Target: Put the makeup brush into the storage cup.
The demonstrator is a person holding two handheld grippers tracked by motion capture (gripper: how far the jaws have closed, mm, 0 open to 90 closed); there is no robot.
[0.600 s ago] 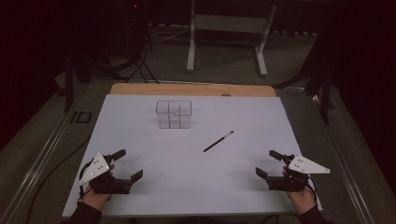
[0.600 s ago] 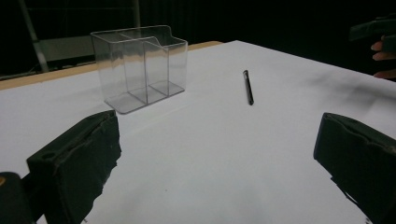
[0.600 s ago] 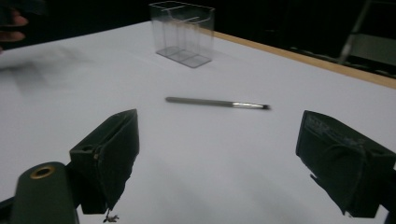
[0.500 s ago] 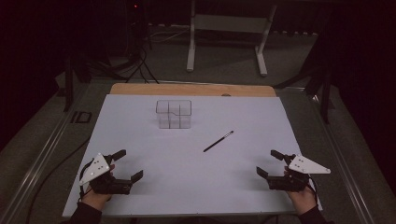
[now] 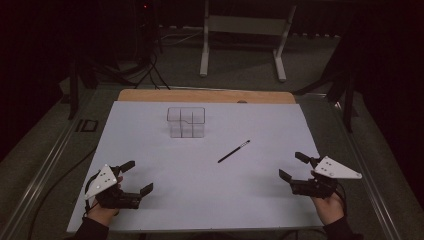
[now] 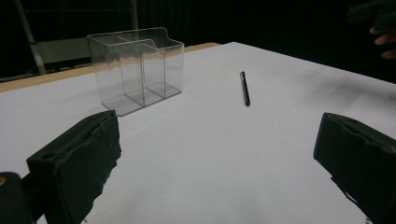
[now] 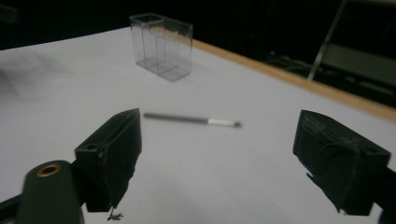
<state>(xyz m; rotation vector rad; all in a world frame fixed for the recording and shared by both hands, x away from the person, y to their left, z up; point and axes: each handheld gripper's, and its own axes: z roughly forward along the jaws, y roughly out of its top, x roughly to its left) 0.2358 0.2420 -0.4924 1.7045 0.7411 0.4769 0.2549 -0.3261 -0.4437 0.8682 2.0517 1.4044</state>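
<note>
A thin dark pen (image 5: 233,151) lies flat on the white tabletop (image 5: 150,150), between the two hands and nearer the right claw (image 5: 295,166), well apart from the clear compartment box (image 5: 186,121). Both the left claw (image 5: 134,176) and the right stand wide and empty. The pen looks light, stiff and apt to roll; pinching it mid-shaft, across its length, seems safest.

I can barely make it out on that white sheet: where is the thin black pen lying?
In the high view the pen lies flat on the white sheet, right of centre, between the clear organizer and the right gripper, touching neither.
</note>
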